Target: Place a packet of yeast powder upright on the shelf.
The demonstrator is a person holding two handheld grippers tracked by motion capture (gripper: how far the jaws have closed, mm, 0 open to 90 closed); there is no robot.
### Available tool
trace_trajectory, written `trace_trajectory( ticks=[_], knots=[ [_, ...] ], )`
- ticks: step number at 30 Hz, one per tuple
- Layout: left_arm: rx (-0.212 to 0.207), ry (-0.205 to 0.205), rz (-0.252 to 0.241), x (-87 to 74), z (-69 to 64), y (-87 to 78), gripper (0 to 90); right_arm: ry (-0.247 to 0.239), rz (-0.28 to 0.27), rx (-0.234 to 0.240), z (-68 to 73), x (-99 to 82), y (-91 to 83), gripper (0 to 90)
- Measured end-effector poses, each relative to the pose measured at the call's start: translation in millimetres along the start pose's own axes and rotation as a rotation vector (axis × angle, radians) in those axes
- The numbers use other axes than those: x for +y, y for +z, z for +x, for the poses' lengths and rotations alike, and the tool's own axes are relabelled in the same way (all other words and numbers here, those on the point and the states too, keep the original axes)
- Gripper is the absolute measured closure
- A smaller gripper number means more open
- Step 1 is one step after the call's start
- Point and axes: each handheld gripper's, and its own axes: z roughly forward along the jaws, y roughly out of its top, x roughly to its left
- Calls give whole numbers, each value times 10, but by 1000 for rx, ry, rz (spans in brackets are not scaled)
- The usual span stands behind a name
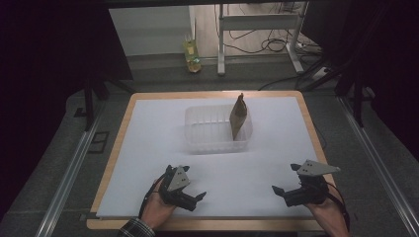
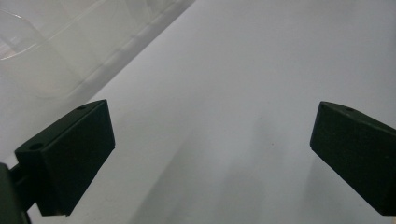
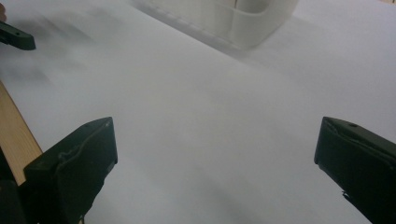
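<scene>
Inside the clear tub [image 1: 217,129], the brown pouch [image 1: 238,116] stands upright.

A brown paper pouch [image 1: 238,117] is showing against a clear, colourless plastic tub [image 1: 197,132]. White sheeting [image 1: 276,143] is covering the light wooden table [image 1: 121,129]. Black jaws are fronting both grippers, and a plaid cuff [image 1: 134,228] is edging one wrist.

Two hands rest near the tabletop's near edge, well apart. The left gripper [image 1: 193,200] and right gripper [image 1: 280,193] both have jaws spread wide, empty.
</scene>
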Motion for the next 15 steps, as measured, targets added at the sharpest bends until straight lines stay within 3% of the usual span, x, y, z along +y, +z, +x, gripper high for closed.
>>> trace_trajectory(
  ticks=[15],
  knots=[
    [-7, -5, 8, -10, 9, 11, 0, 20, 60, -48, -23, -299, -42, 0]
  ],
)
